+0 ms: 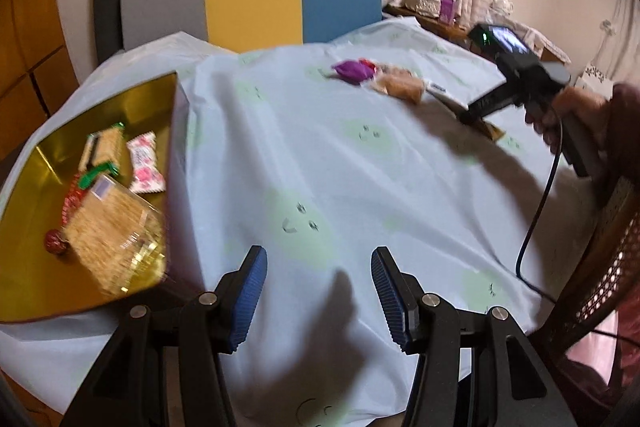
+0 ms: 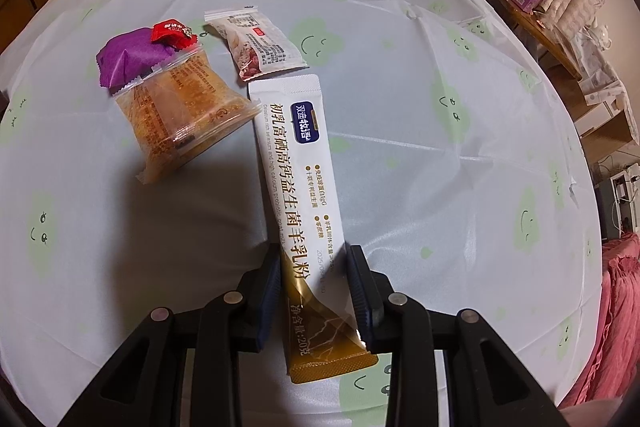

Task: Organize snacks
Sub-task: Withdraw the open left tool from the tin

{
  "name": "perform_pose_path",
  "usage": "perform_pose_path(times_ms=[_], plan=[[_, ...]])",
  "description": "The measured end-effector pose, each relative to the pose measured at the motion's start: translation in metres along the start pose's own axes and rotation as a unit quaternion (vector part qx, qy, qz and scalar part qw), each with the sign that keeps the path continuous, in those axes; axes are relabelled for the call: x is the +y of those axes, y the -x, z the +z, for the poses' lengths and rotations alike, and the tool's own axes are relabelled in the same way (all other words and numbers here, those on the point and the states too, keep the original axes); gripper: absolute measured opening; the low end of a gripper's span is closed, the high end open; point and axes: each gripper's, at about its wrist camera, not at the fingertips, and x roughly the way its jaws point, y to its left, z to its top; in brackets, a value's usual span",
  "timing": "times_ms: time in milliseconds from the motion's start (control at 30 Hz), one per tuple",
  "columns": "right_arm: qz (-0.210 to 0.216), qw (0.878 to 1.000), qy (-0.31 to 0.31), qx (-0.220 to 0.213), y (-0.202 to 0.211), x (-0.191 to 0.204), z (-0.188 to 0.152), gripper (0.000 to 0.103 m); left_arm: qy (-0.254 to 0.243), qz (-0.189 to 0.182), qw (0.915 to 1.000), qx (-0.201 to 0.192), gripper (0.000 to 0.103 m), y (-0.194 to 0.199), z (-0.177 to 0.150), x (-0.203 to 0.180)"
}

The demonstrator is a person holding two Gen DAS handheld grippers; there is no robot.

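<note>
Now the right gripper (image 2: pixel 314 279) clamps the long white-and-gold sachet (image 2: pixel 300 167), the left gripper (image 1: pixel 318 291) empty

Both blue pads press the sachet's lower edges as it lies on the pale tablecloth (image 2: pixel 440 147), beside an orange-brown wrapped cake (image 2: pixel 184 115), a purple packet (image 2: pixel 128 61), a red candy (image 2: pixel 172 31) and a white pouch (image 2: pixel 256 43). Left jaws stand partly apart over bare cloth, near the gold tray (image 1: pixel 152 99) holding other snacks

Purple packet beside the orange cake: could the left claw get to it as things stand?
Probably yes. The left claw is open and empty, and only bare tablecloth lies between it and the purple packet.
</note>
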Motion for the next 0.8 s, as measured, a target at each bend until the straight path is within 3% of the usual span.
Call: perform_pose_path(times_ms=[333,567,800], plan=[[-0.002,1.0,0.002,-0.004,0.0,0.0,-0.001,0.032,-0.016,-0.005,0.9997,0.018,0.055,-0.022,-0.012,-0.006],[-0.005,1.0,0.001,-0.005,0.0,0.001,-0.003,0.031,-0.018,-0.008,0.9998,0.002,0.056,-0.025,-0.015,-0.005],[0.006,0.999,-0.028,0.015,0.005,-0.002,0.0,0.022,-0.014,-0.016,0.9997,-0.009,0.057,-0.026,-0.018,-0.003]])
